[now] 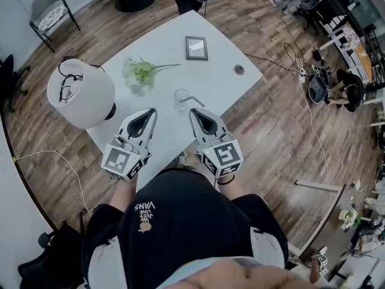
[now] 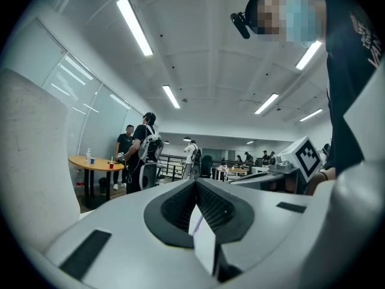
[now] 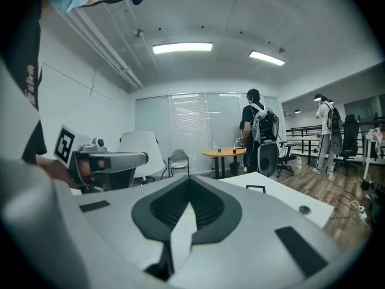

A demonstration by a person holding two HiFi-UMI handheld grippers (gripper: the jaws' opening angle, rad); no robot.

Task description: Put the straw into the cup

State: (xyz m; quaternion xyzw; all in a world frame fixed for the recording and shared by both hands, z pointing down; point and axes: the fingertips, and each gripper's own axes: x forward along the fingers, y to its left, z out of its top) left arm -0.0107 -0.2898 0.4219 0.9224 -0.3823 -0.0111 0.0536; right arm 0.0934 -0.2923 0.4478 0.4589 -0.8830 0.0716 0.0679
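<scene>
While both pairs of tongs point away from the person across the white table [image 1: 174, 32], the right tongs [image 1: 192, 111] have their jaws pressed together, tip against tip. The straw [image 1: 194, 102] lies flat on the table right at those tips. Whether it is pinched between them cannot be made out. The left tongs [image 1: 153, 110] are held level beside the right pair, a little apart, and their jaws are likewise closed on themselves.

Just beyond the tips, nearer the right pair, the clear cup [image 1: 181, 94] stands upright. The straw runs from beside the cup toward the right, and it is not in the cup.

Farther out, ahead of the left tongs, a green sprig [image 1: 139, 71] lies on the table. A lamp [image 1: 81, 93] with a broad white shade sits at the table's left corner, close to the left tongs. A small dark frame [image 1: 196, 47] lies flat near the far edge, well past the cup, and a round grommet [image 1: 239, 70] is set in the table to the right.

On the wooden floor beyond the table are a black chair [image 1: 53, 12] and trailing cables [image 1: 283, 59]. Both gripper views show people standing by a round wooden table [image 3: 224, 152].
</scene>
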